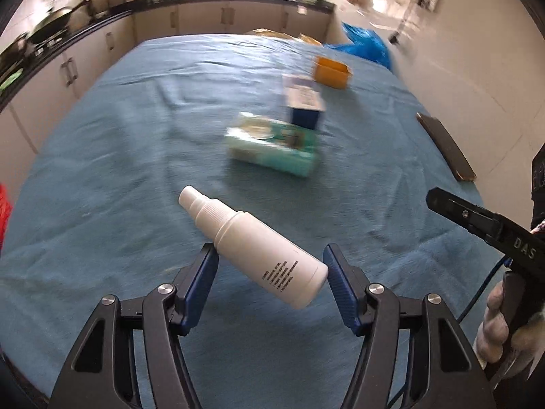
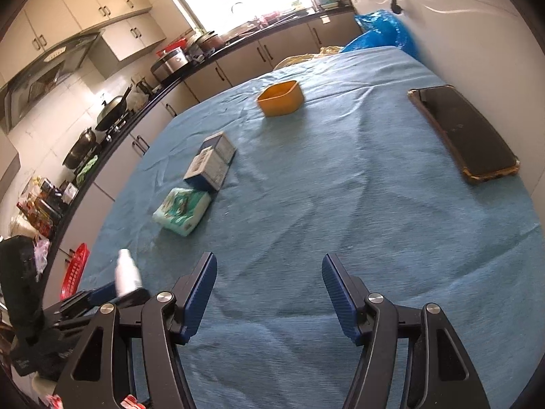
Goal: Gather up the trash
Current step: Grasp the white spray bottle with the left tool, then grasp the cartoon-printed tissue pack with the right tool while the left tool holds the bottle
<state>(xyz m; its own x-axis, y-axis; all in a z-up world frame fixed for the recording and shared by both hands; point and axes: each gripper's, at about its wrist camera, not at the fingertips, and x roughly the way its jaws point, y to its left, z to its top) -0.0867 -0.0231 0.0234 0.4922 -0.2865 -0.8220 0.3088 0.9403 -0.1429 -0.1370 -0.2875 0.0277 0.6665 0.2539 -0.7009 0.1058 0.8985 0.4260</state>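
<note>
My left gripper [image 1: 269,266] is shut on a white spray bottle [image 1: 252,242], which lies across the blue pads above the blue tablecloth [image 1: 119,170]; the bottle also shows in the right wrist view [image 2: 126,272]. Ahead lie a green tissue pack [image 1: 272,145], a blue-and-white box [image 1: 304,102] and an orange tub [image 1: 332,72]. My right gripper [image 2: 269,272] is open and empty over the cloth, with the tissue pack [image 2: 182,213], box [image 2: 213,163] and tub [image 2: 281,98] beyond it.
A dark phone [image 2: 465,133] lies at the table's right edge. A blue plastic bag [image 2: 381,32] hangs past the far corner. A red basket [image 2: 73,271] sits off the left edge. Kitchen counters with pots [image 2: 109,109] run along the left.
</note>
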